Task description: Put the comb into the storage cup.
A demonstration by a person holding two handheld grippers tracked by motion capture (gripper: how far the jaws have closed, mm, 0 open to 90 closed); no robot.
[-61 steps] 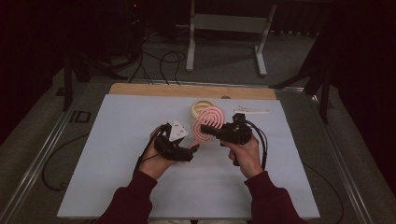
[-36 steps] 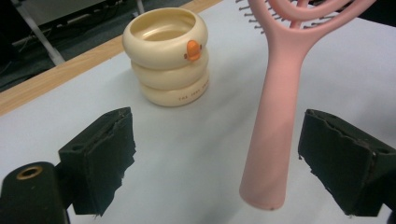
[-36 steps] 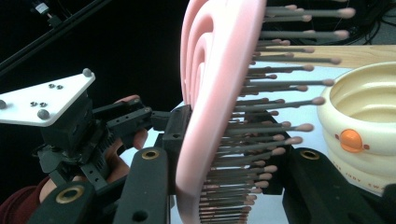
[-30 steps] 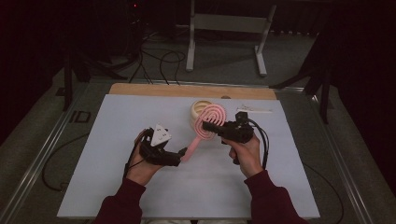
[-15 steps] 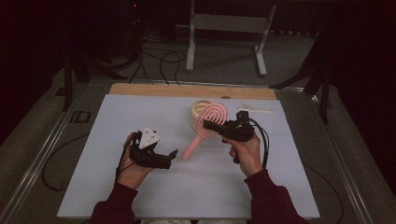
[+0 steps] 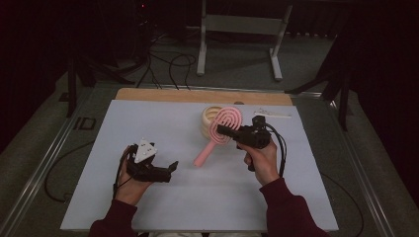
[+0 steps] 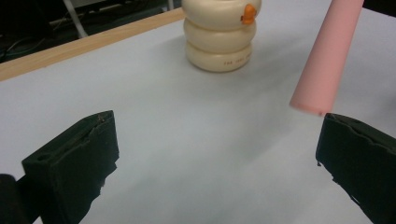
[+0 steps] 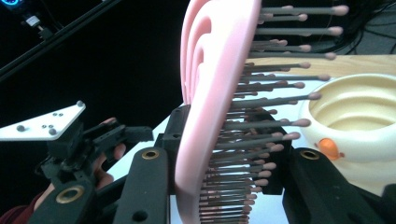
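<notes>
Dark floor with loose cables and a metal stand surrounds the white table (image 6: 148, 128), which has a wooden strip along its far edge. From the high view, the right gripper (image 6: 223, 131) is clamped on the head of a pink hairbrush (image 6: 225, 128), whose handle slants down toward the table's middle; the handle tip seems to hang just above the surface, though the angle makes that hard to judge. Just behind the brush head stands a cream ringed container (image 6: 210, 118). The left gripper (image 6: 173, 168) lies well apart to the near left, its jaws spread wide with nothing between them, having just finished opening.

Looking along the left gripper's jaws, both black pads stand far apart over bare tabletop. The pink handle end (image 7: 322, 70) hangs in from the upper right, near the right-hand pad but not touching it. The cream container (image 7: 219, 42), with a small orange piece on its side, stands beyond.

Through the right gripper view, the jaws squeeze the brush head (image 8: 210, 116) on edge, bristles pointing toward the container (image 8: 355, 116).
</notes>
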